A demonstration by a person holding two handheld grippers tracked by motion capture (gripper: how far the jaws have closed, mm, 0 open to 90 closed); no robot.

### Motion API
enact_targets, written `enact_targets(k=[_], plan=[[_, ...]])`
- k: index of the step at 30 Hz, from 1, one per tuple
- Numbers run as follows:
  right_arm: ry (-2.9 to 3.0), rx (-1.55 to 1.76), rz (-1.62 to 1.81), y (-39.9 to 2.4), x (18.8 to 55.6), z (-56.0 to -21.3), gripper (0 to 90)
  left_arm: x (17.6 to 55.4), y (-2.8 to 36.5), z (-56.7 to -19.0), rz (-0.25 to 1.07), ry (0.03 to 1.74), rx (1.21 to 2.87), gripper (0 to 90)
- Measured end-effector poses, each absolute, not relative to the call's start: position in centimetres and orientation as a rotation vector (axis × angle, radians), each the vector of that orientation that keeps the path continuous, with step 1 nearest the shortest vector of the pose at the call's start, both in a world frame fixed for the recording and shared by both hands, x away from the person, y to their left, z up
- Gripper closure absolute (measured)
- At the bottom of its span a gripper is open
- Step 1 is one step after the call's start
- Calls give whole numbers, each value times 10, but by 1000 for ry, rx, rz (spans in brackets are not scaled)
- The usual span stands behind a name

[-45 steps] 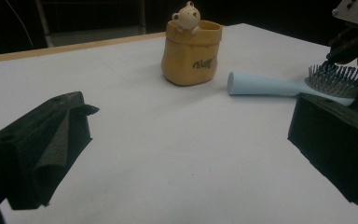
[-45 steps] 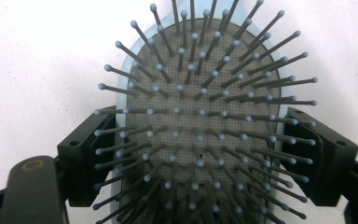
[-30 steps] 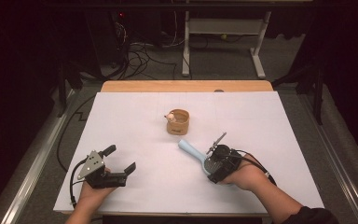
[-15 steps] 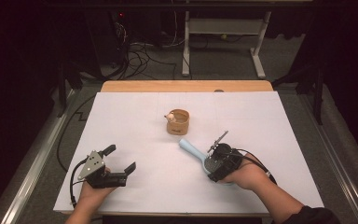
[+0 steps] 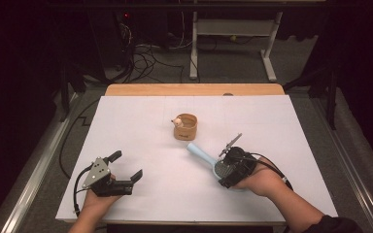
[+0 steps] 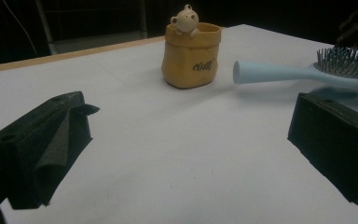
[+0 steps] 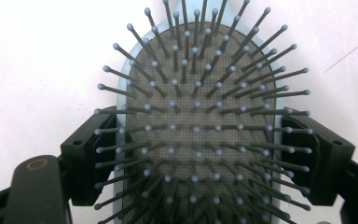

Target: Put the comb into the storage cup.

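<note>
Step in hand, by my reading: the pick-up of the hairbrush — grip set, carry not begun. The right gripper has its two black jaws on either side of the brush head, pads pressed against the pale blue rim; in the right gripper view the hairbrush sits bristles toward the camera, its head wedged squarely between the jaws, so the jaws stand fairly wide but are closed on it. From above, the brush lies on the white table right of centre, near the front edge, with its light blue handle pointing away and leftward toward the yellow pot; the handle tip stops just short of the pot, not touching. Whether the head is off the table surface is hard to tell; the left gripper view suggests the handle rides slightly clear, a shadow under it. The pot is upright, a small bear figure perched on its rim. The left gripper rests well apart at front left — jaws open, nothing between them. Next move likely calls for lifting and steering the handle into the pot mouth; the opening is narrow, so the tip must be tilted down and kept clear of the bear, or the pot may tip.
</note>
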State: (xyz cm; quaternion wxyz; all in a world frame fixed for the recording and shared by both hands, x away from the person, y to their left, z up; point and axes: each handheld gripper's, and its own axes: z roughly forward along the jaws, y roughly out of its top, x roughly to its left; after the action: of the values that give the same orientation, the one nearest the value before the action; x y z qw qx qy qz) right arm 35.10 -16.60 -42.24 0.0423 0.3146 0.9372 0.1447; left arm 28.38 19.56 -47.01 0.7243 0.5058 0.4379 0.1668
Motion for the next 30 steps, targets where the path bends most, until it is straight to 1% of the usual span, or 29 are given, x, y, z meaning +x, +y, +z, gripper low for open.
enact_targets(k=[20, 25, 30], plan=[[2893, 899, 458, -155, 348, -403, 205, 282, 194, -469, 373, 962, 1118, 8], [2904, 879, 468, -150, 348, -400, 205, 284, 195, -464, 406, 955, 1087, 5], [2916, 839, 464, -145, 347, -398, 206, 293, 191, -448, 457, 963, 1077, 4]])
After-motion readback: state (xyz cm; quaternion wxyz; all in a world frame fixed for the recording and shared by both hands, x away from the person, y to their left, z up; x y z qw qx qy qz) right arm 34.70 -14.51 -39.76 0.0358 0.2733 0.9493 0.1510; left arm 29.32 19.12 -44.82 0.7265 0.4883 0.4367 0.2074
